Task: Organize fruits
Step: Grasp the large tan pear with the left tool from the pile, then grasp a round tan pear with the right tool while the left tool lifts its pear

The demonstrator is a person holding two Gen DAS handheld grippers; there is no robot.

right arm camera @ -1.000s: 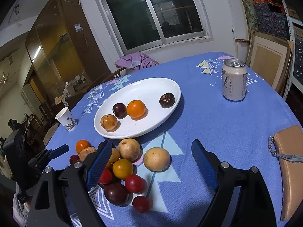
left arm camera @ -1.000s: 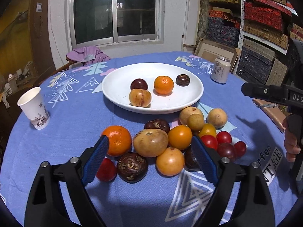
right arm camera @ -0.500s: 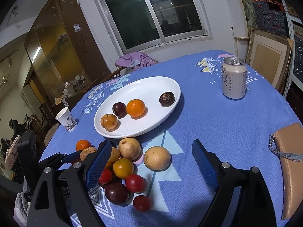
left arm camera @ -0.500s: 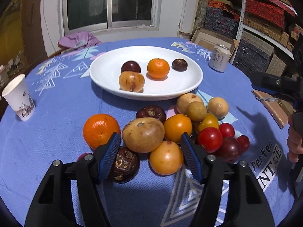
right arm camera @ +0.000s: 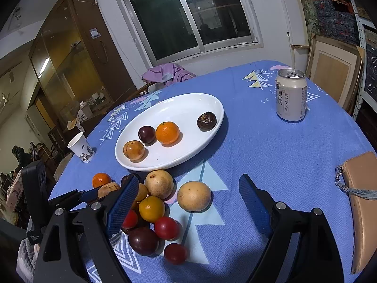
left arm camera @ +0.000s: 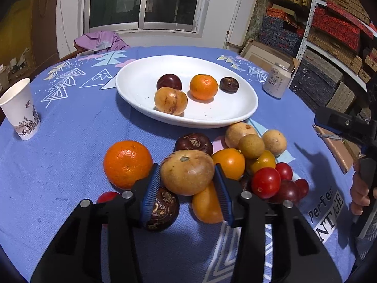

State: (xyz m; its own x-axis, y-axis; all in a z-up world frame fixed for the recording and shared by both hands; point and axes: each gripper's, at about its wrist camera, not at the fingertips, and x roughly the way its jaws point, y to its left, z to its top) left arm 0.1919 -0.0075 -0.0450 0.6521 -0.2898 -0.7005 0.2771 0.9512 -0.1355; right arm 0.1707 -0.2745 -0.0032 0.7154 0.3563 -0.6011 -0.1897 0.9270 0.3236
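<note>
1. Paper cup [left arm camera: 20, 110] stands near the table's left edge, well apart from the fruit.
2. My left gripper [left arm camera: 187, 176] is closing on the tan fruit [left arm camera: 187, 174] in the pile at the near edge; both blue pads look to be touching its sides.
3. White plate [left arm camera: 141, 85] at the centre holds four fruits.
4. My right gripper [right arm camera: 186, 202] stands spread wide, nothing pinched.
5. Can [right arm camera: 291, 95] sits toward the far right edge.
</note>
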